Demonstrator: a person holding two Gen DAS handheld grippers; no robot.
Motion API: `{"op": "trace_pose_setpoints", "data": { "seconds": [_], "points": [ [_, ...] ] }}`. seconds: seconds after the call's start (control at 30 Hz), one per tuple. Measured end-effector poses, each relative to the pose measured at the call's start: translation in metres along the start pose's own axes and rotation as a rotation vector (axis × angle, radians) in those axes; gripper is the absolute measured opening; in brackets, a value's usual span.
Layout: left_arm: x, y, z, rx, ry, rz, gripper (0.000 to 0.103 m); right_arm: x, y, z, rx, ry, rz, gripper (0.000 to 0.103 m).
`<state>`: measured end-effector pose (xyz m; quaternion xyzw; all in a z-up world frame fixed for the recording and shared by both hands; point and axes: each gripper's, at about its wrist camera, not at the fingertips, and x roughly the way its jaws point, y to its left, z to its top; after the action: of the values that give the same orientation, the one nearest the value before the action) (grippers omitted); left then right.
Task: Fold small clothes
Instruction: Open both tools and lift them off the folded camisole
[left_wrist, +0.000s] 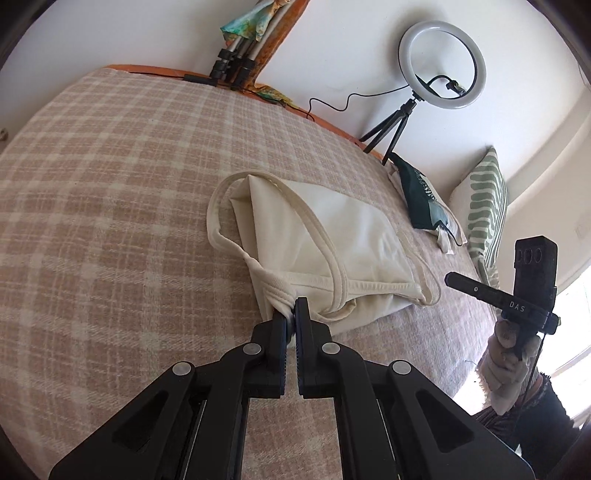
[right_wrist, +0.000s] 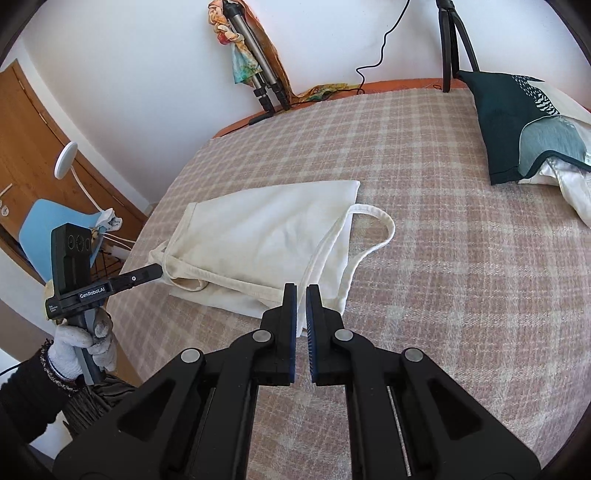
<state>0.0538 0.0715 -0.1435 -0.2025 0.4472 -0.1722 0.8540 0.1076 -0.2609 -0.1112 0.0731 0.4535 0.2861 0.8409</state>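
- Lying on a bed (left_wrist: 92, 192) covered by a pink-and-cream checked blanket, one cream sleeveless top (left_wrist: 332, 236) is folded over on itself, its thin shoulder straps looping out past the folded edge.
- Judged from its creases and limp straps, the top is light, soft and floppy; it will sag wherever it is not supported, so the thicker bound hems and corners look like the surest places to take hold, one in each gripper.
- One left gripper (left_wrist: 291, 310) has its jaws pressed together on a bunched, ribbed-looking corner of the top at its near edge.
- One right gripper (right_wrist: 301, 291) reaches over the near edge of the top beside a strap; its jaws stand nearly together, and a strip of cream cloth shows in the narrow gap, but a firm pinch cannot be confirmed from this view.
- Each gripper is carried by a hand in a pale glove with a dark sleeve.
- One dark green patterned cushion (right_wrist: 517, 125) lies well apart from the top, near the far side of the bed.
- One green-striped pillow (left_wrist: 484, 206) sits beyond it.
- One ring light (left_wrist: 441, 62) on a small tripod stands at the far edge by the white wall.
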Motion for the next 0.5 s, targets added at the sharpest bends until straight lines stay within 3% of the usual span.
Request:
{"op": "trace_pose_setpoints", "data": {
  "seconds": [0.13,0.3,0.37,0.43,0.5],
  "points": [
    [-0.023,-0.009,-0.004,0.046,-0.004,0.022,0.007,-0.016,0.021,0.009,-0.06,-0.068,-0.014,0.007],
    [-0.049,-0.039,0.017,0.168,-0.096,0.025,0.007,0.012,0.04,0.02,-0.125,-0.01,-0.013,0.007],
    [-0.042,-0.048,0.033,0.203,-0.103,0.038,0.007,0.031,0.042,0.023,-0.137,0.03,-0.044,0.007],
    [-0.022,-0.052,0.052,0.209,-0.05,0.018,0.007,0.047,0.042,0.025,-0.145,0.059,-0.055,0.007],
    [0.0,-0.055,0.067,0.214,-0.014,0.052,0.007,0.059,0.043,0.027,-0.15,0.095,-0.051,0.007]
  ]
}}
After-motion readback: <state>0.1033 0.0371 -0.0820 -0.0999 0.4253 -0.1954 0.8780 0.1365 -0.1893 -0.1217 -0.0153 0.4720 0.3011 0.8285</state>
